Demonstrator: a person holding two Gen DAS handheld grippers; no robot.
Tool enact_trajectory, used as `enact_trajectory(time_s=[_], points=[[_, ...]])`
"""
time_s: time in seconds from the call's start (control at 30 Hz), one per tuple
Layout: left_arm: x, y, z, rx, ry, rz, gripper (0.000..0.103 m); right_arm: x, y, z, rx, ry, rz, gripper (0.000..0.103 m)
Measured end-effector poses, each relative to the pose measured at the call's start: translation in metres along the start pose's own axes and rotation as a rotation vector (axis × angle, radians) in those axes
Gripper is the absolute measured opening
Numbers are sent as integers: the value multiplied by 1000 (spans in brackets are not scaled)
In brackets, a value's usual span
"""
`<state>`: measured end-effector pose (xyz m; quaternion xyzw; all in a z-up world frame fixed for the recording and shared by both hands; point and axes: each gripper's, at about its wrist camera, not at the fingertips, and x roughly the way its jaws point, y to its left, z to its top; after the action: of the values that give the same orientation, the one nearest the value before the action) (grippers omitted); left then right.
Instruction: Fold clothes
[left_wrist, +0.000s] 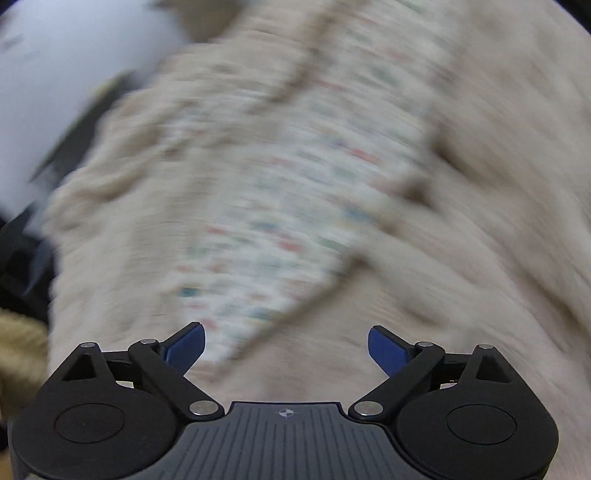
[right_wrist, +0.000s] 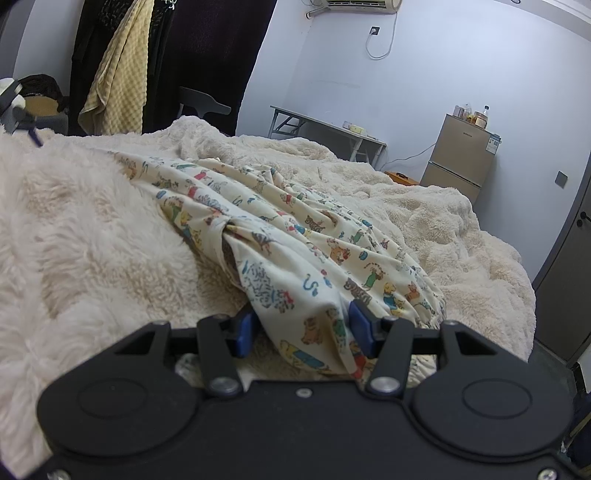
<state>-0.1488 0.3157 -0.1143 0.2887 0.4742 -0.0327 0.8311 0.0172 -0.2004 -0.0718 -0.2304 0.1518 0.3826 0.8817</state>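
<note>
A cream garment with a cartoon animal print (right_wrist: 280, 236) lies bunched on a fluffy cream blanket (right_wrist: 85, 236) that covers a bed. My right gripper (right_wrist: 301, 330) has its blue pads on both sides of the garment's near end and is shut on a thick fold of it. In the left wrist view the picture is blurred by motion; the same printed garment (left_wrist: 295, 206) lies ahead on the blanket (left_wrist: 480, 258). My left gripper (left_wrist: 286, 347) is open wide and empty, just above the cloth.
Dark clothes and a yellow checked towel (right_wrist: 118, 70) hang at the back left. A folding table (right_wrist: 328, 129) and a small fridge (right_wrist: 461, 155) stand by the far wall. A dark door (right_wrist: 569, 240) is at the right.
</note>
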Motion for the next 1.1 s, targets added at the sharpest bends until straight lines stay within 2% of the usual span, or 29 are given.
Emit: enact_trajectory(time_s=[0.1, 0.17, 0.23, 0.3, 0.33, 0.4, 0.43, 0.47, 0.5, 0.53, 0.57, 0.67, 0.7, 0.77, 0.93, 1.0, 1.1], points=[[24, -13, 6, 66, 13, 25, 94, 0, 0, 0, -1, 1, -1, 51], [34, -9, 11, 59, 11, 66, 94, 0, -1, 0, -2, 2, -2, 51], [38, -9, 14, 77, 5, 138, 93, -1, 0, 0, -2, 1, -3, 51], [43, -7, 15, 113, -2, 235, 84, 0, -1, 0, 0, 1, -1, 51], [46, -5, 16, 124, 0, 264, 76, 0, -1, 0, 0, 1, -1, 51], [66, -2, 16, 151, 32, 336, 72, 0, 0, 0, -1, 0, -1, 51], [76, -2, 17, 160, 45, 351, 63, 0, 0, 0, 0, 0, -1, 51], [83, 0, 17, 168, 52, 348, 43, 0, 0, 0, 0, 0, 0, 51], [86, 2, 19, 166, 48, 357, 33, 0, 0, 0, 1, 0, 0, 51], [83, 11, 22, 137, 21, 398, 11, 0, 0, 0, 1, 0, 0, 52], [79, 22, 27, 96, -15, 450, 5, 0, 1, 0, 2, 1, 1, 52], [60, 57, 42, -33, -108, 624, 5, 0, 1, 1, 1, 2, 2, 52], [50, 74, 52, -71, -126, 700, 4, 0, 1, 1, 0, 1, 3, 52], [36, 107, 74, -113, -154, 802, 4, 0, 1, 2, 0, -2, 6, 52], [0, 145, 113, -111, -248, 903, 5, 0, 1, 2, 2, -3, 9, 52], [-20, 140, 116, -82, -288, 955, 5, 0, 2, 2, 1, -3, 7, 52], [-32, 118, 99, -27, -265, 946, 5, 0, 1, 1, 6, -4, 9, 52]])
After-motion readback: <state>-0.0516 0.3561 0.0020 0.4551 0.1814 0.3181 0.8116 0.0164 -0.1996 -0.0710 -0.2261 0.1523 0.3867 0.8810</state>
